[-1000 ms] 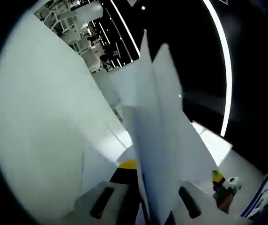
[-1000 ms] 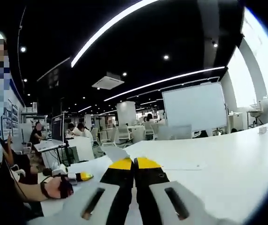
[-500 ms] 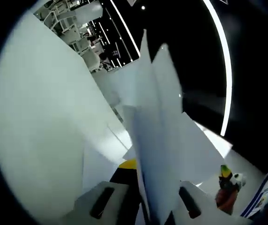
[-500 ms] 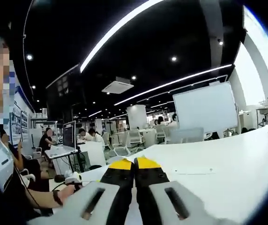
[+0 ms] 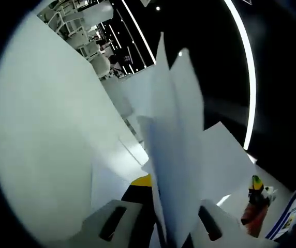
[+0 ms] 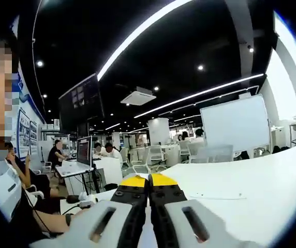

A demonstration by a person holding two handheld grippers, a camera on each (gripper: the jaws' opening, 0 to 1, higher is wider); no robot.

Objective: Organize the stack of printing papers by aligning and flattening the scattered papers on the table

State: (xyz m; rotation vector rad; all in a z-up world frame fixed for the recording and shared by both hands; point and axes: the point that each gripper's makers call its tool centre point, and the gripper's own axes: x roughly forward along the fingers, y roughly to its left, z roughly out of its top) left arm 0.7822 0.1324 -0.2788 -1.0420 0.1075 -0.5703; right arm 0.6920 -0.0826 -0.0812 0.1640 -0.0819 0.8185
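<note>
White table [image 5: 44, 129], fanned upright papers [image 5: 176, 155]

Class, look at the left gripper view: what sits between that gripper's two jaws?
In the left gripper view, the left gripper has its jaws closed on the sheets of paper, which stand on edge between them, fanning outward above the white table.

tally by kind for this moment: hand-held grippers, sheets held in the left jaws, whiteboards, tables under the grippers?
Hand-held grippers: 2, left hand-held gripper and right hand-held gripper
Paper sheets held in the left jaws: at least 2; exact count cannot be told, edges overlap
Whiteboard: 1
White table: 1
Total: 6, counting the sheets as 2
</note>
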